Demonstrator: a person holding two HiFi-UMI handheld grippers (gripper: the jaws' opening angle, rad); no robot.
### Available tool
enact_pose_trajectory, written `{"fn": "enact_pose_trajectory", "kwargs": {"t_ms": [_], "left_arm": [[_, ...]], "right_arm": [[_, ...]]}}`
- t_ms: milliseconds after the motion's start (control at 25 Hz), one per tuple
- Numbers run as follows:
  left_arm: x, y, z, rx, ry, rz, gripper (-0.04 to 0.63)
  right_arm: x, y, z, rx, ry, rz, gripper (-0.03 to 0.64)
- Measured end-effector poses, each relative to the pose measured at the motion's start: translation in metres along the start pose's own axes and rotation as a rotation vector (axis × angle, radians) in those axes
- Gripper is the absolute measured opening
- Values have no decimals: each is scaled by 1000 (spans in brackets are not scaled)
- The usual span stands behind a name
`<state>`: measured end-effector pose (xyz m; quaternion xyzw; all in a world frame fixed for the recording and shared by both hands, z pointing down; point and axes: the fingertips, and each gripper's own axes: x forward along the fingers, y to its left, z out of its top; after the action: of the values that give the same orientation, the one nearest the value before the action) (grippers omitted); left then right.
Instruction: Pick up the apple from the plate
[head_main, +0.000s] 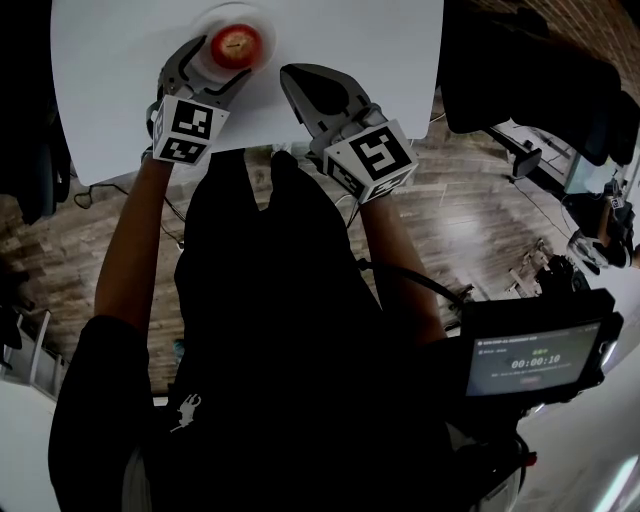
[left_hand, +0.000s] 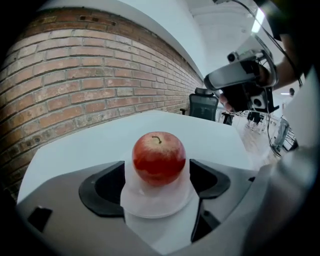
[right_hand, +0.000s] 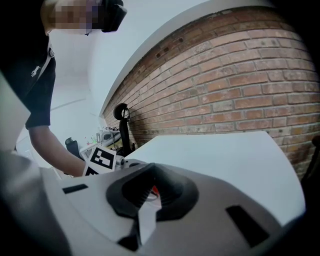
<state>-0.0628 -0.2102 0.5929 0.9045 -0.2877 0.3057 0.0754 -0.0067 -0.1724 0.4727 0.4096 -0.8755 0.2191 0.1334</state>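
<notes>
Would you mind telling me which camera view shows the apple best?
The left gripper view: the apple sits whole, large and centred on its plate. The head view shows it small, from above; the right gripper view catches only a red sliver.

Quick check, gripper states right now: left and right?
Left hand-held gripper: open, with the apple between its jaws on the plate, not gripped.
Right hand-held gripper: shut, holding nothing.
</notes>
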Motion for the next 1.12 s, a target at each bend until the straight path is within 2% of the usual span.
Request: {"fn": "enact_pose_trajectory", "kwargs": {"t_ms": [200, 1120], "left_arm": [[5, 0, -2, 10, 3, -7, 410], [24, -5, 14, 46, 6, -20, 408]], "right_arm": [[-2, -2, -3, 12, 8, -11, 5], [-11, -13, -3, 23, 9, -28, 5]]}}
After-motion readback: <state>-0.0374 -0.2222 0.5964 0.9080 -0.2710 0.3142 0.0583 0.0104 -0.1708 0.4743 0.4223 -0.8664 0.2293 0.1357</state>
